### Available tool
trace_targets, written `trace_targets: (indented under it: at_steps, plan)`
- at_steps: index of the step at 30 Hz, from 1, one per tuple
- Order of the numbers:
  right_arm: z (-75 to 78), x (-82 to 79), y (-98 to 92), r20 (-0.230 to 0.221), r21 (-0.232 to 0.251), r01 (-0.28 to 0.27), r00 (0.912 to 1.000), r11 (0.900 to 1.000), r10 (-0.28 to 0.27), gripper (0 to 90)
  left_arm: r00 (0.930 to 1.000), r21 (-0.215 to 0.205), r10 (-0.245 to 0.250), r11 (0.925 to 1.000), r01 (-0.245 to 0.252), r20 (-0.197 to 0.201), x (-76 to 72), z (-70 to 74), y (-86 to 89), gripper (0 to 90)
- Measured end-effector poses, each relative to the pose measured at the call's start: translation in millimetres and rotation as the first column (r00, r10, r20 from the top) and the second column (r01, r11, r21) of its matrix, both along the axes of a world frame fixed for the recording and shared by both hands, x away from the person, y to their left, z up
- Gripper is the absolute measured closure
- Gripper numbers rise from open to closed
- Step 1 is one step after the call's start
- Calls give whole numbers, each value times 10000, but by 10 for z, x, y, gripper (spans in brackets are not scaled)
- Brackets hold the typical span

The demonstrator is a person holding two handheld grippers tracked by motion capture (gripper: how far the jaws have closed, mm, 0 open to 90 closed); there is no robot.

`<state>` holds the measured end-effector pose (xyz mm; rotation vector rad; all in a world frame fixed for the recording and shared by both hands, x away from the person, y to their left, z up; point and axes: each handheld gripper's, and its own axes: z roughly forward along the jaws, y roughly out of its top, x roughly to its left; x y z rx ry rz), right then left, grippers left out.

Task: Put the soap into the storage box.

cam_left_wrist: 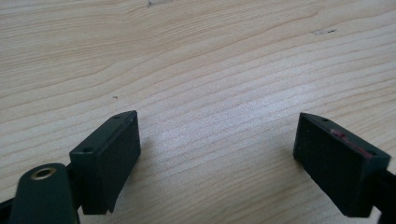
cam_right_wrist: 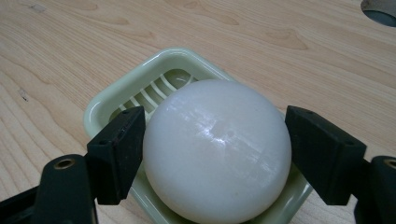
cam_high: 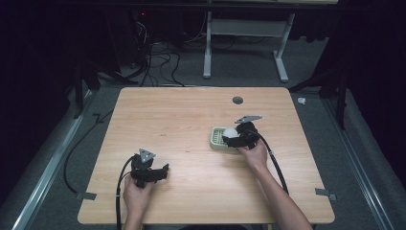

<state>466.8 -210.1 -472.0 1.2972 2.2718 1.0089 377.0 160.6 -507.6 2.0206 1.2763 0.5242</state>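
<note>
A smooth white ball (cam_right_wrist: 217,149) sits over a pale green slotted dish (cam_right_wrist: 140,79) right of the table's middle. My right gripper (cam_right_wrist: 215,116) has its two black jaws pressed against the ball's left and right sides. Whether the ball rests in the dish or hangs just above it I cannot tell. From the high view the ball (cam_high: 230,132) covers the dish's (cam_high: 216,139) right part, with the right gripper (cam_high: 238,139) reaching in from the right. My left gripper (cam_high: 163,172) lies low near the front left, its jaws wide apart over bare wood (cam_left_wrist: 217,119).
The wooden table (cam_high: 182,120) has a round grey hole (cam_high: 237,100) near its far edge, behind the dish. Grey tape tabs (cam_high: 86,195) mark the front corners. Cables and a white desk frame (cam_high: 244,28) stand on the floor beyond the table.
</note>
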Motion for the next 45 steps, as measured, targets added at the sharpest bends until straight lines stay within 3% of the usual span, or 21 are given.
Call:
trace_targets:
  at_steps: [20, 45]
  plan:
    - [259, -129, -174, 595, 707, 144, 9981, 9974, -186, 235, 10000, 0, 1, 10000, -1, 0, 0, 0, 0, 153]
    - [350, -308, -367, 803, 906, 323, 9960, 9954, -396, 250, 10000, 2, 0, 10000, 0, 0, 0, 0, 0, 153]
